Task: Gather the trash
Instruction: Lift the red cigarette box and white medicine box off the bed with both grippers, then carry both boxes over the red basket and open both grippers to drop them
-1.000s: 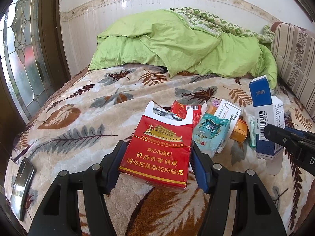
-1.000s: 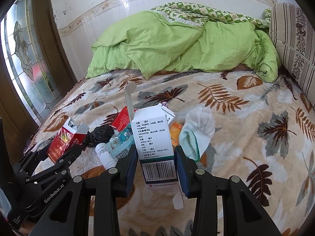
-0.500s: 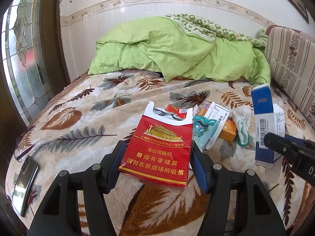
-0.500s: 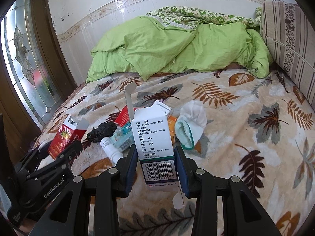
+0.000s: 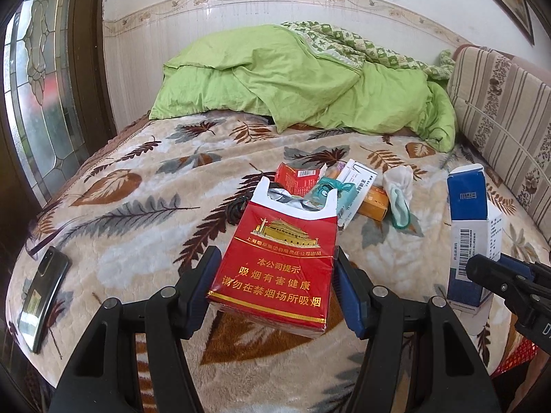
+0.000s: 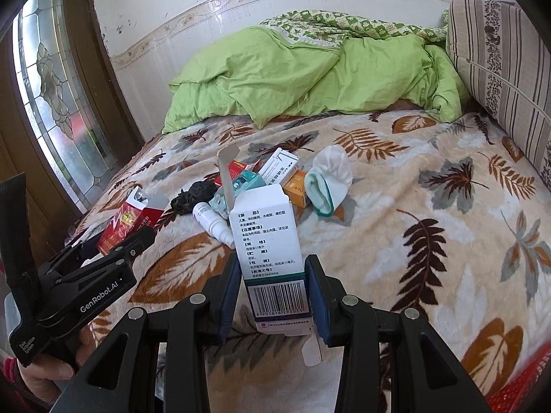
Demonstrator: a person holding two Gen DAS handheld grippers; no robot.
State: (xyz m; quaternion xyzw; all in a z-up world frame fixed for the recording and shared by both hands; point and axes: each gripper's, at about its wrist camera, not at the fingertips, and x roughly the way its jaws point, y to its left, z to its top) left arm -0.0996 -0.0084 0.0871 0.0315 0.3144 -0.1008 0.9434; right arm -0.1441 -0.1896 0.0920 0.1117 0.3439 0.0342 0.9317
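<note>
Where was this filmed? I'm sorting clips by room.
Most likely a home bedroom: a bed under a leaf-patterned fleece blanket, a crumpled green duvet against the tiled wall, and a striped fabric headboard along one side.

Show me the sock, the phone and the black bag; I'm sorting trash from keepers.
sock (image 6: 329, 179), right wrist view, its white middle.
phone (image 5: 43, 294), left wrist view, its dark back.
black bag (image 6: 191, 197), right wrist view, its crumpled centre.

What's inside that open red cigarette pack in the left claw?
Crumpled silver foil shows at the open top of the red cigarette pack. Whether any cigarettes remain below is hidden by its walls.
</note>
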